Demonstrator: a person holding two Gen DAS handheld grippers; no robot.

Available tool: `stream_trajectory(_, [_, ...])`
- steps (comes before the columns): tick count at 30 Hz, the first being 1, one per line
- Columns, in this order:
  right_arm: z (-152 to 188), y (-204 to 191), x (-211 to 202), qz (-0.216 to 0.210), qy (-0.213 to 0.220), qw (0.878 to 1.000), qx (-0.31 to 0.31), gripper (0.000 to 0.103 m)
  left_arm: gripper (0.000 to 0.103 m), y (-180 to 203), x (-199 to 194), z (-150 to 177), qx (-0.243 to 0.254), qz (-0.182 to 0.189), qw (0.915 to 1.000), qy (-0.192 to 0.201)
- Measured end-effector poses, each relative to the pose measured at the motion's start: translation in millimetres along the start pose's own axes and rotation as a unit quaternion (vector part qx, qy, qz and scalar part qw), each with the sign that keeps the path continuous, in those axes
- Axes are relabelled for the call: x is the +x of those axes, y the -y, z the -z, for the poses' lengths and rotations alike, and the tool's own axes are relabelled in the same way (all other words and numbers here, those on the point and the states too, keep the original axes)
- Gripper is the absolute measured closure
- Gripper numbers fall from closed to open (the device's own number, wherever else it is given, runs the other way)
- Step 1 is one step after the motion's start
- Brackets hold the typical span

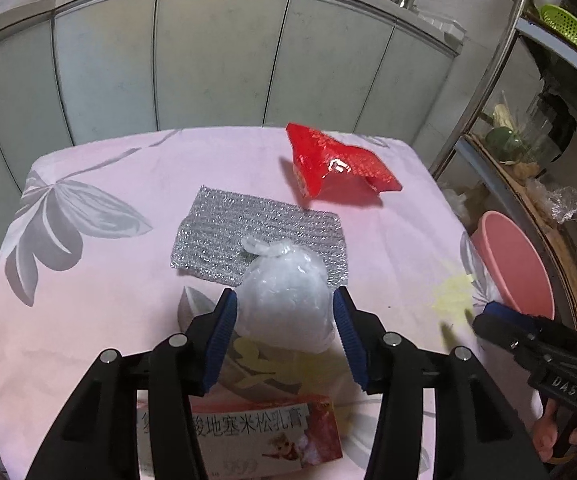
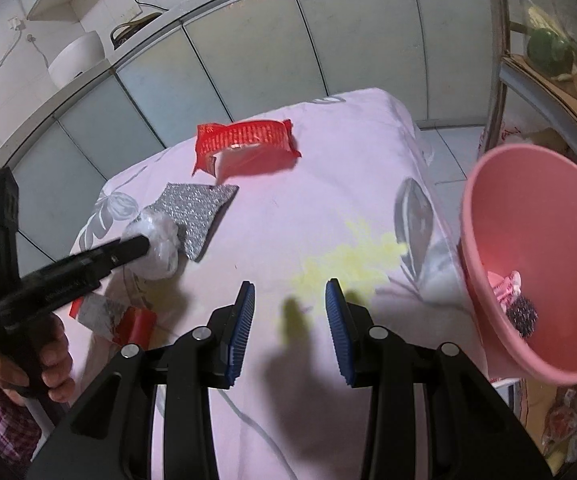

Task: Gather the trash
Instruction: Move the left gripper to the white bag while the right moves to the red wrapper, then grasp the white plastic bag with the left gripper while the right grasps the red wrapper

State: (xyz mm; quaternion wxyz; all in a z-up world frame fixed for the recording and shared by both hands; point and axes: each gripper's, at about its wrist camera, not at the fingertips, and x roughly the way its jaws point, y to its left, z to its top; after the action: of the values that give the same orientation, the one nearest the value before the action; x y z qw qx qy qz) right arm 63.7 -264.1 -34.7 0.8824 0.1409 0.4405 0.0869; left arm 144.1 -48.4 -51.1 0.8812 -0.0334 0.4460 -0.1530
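My left gripper is closed around a knotted white plastic bag, its blue pads against both sides; the bag also shows in the right wrist view, just above the pink floral tablecloth. A silver glittery sheet lies behind it, and a red foil wrapper lies farther back. A printed box lies under the left gripper. My right gripper is open and empty over the cloth, left of the pink bin, which holds some trash at its bottom.
The table stands in front of grey-green cabinet doors. A metal rack with jars and a green colander stands at the right, behind the bin. A yellow stain marks the cloth near the right gripper.
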Motion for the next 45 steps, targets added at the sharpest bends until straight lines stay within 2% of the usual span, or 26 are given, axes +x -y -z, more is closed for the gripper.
stream_trajectory(3, [-11,-5,4,-0.006,0.005,1.000,-0.011,0.066,0.055,-5,3,2,-0.010,0.003,0.9999,-0.001])
stream_trajectory(7, [-30,-14,13,-0.015,0.015,0.999,-0.028,0.066,0.070,-8,1,3,-0.012,0.021,0.9997,0.009])
stream_trajectory(10, [-48,-19,23,-0.013,0.024,0.999,-0.041,0.066,0.076,-10,-1,2,-0.016,0.025,0.9994,0.017])
stream_trajectory(14, [-67,-20,39,-0.002,0.025,0.998,-0.054,0.066,0.078,-15,-6,3,-0.025,0.037,0.9987,0.024])
stream_trajectory(17, [-78,-25,53,0.024,0.026,0.996,-0.081,0.048,0.078,-16,-4,4,-0.027,0.042,0.9986,0.017])
stream_trajectory(24, [-89,-42,93,0.075,0.017,0.982,-0.175,0.048,0.078,-22,-1,5,-0.037,0.056,0.9977,0.011])
stream_trajectory(29, [-93,-50,104,0.073,0.040,0.972,-0.220,0.048,0.078,-23,0,5,-0.042,0.061,0.9972,0.011])
stream_trajectory(31, [-94,-51,104,0.072,0.048,0.971,-0.224,0.060,0.077,-25,0,6,-0.044,0.063,0.9970,0.011])
stream_trajectory(33, [-96,-49,105,0.075,0.042,0.972,-0.217,0.087,0.077,-24,1,6,-0.044,0.062,0.9970,0.011])
stream_trajectory(36, [-99,-46,103,0.082,0.042,0.975,-0.203,0.098,0.077,-24,1,7,-0.045,0.062,0.9970,0.012])
stream_trajectory(39, [-98,-42,92,0.075,0.049,0.978,-0.187,0.102,0.077,-23,-1,7,-0.046,0.059,0.9971,0.014])
stream_trajectory(45, [-85,-39,59,0.056,0.056,0.985,-0.151,0.102,0.078,-21,-13,6,-0.047,0.056,0.9970,0.027])
